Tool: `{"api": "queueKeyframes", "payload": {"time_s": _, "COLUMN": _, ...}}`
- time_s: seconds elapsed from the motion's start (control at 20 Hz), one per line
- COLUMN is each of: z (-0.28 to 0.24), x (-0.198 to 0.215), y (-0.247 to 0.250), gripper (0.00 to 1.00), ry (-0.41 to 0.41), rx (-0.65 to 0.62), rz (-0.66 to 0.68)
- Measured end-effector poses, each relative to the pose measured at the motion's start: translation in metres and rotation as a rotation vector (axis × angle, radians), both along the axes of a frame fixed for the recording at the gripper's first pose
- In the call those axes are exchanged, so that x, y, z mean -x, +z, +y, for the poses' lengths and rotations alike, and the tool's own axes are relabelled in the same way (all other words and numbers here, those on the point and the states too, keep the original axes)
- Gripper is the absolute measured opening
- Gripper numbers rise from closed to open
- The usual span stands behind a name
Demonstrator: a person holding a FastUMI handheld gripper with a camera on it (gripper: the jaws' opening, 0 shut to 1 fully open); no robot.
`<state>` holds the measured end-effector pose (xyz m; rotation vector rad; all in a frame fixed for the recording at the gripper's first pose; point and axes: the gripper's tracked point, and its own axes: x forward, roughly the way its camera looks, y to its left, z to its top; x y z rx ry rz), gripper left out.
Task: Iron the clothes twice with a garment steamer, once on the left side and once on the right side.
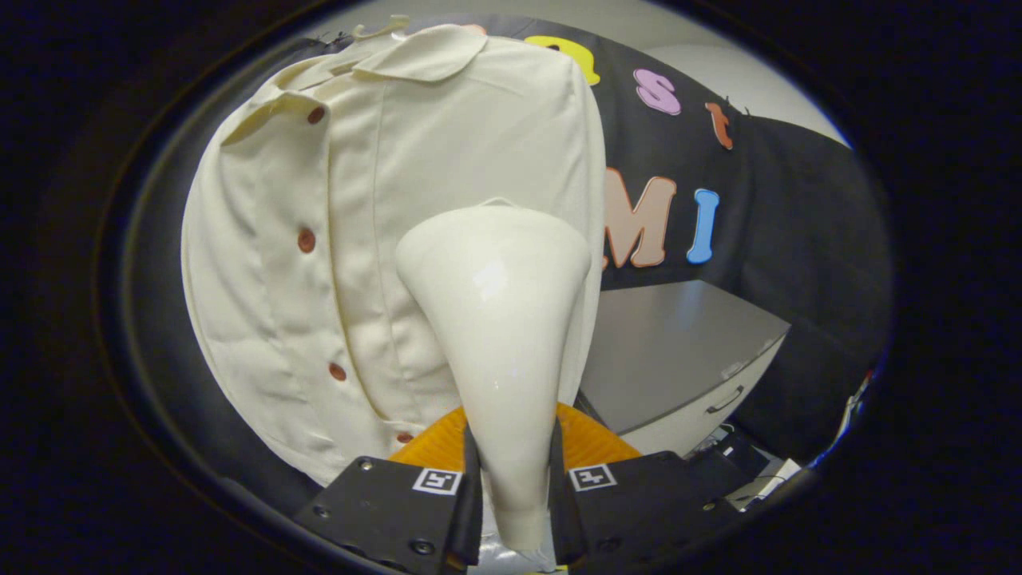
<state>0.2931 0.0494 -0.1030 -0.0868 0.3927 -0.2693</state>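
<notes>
A cream button-up shirt (319,239) with brown buttons hangs upright in front of the black booth wall. My gripper (513,487) is shut on the narrow handle of a white garment steamer (499,319), both fingers pressing its sides. The steamer widens upward into a broad head that rests against the shirt's right half, about mid-height, right of the button placket. The steamer's face is turned to the cloth and hidden from me. An orange rounded object (587,439) shows just behind the fingers below the shirt's hem.
A grey cabinet top (679,351) with a drawer handle stands to the right of the shirt, below the wall cloth. Cables and small clutter (750,471) lie on the floor right of the fingers.
</notes>
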Motion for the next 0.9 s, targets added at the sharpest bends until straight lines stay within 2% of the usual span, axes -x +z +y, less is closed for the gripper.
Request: {"api": "queueKeyframes", "payload": {"time_s": 0.9, "z": -0.022, "x": 0.044, "y": -0.161, "gripper": 0.35, "ry": -0.041, "rx": 0.0, "rz": 0.149}}
